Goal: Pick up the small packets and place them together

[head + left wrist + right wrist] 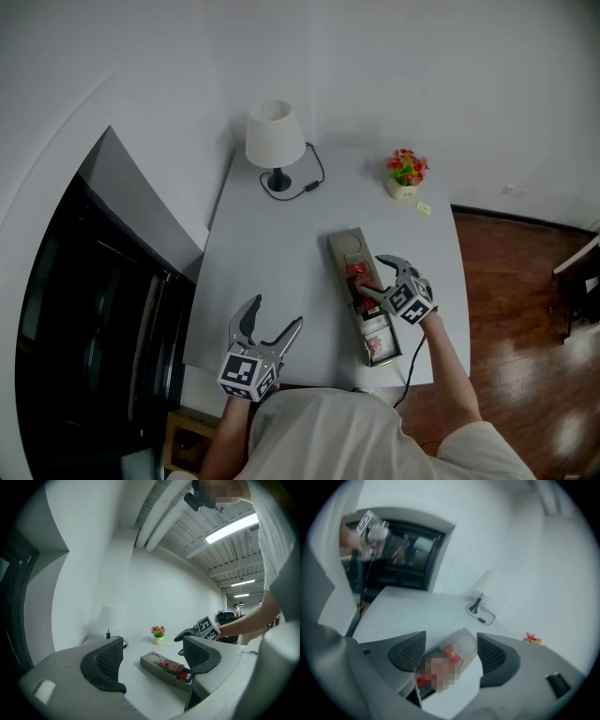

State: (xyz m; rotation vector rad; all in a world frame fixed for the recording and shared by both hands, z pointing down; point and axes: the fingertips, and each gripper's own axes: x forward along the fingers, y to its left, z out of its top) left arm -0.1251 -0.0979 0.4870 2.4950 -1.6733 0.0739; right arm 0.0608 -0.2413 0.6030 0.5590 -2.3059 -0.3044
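Here, the right gripper hangs just above a long grey tray on the right half of a white table. Its two jaws stand apart with nothing pinched between them. Its own view looks down through that gap onto the red small packets lying in the tray's middle section, partly blurred. The wide stance suggests it is either lining up over them or has let one go there; which of the two cannot be told. A red-and-white packet lies in the tray's near section, so the tray seems to be the gathering place. The tray's far end has a bare round recess. The left gripper waits at the table's near left edge, well apart from the tray, its jaws likewise spread and empty, probably kept clear so the right hand can work. Farther off, a white lamp with a black cord stands at the far left, and a small flower pot at the far right.
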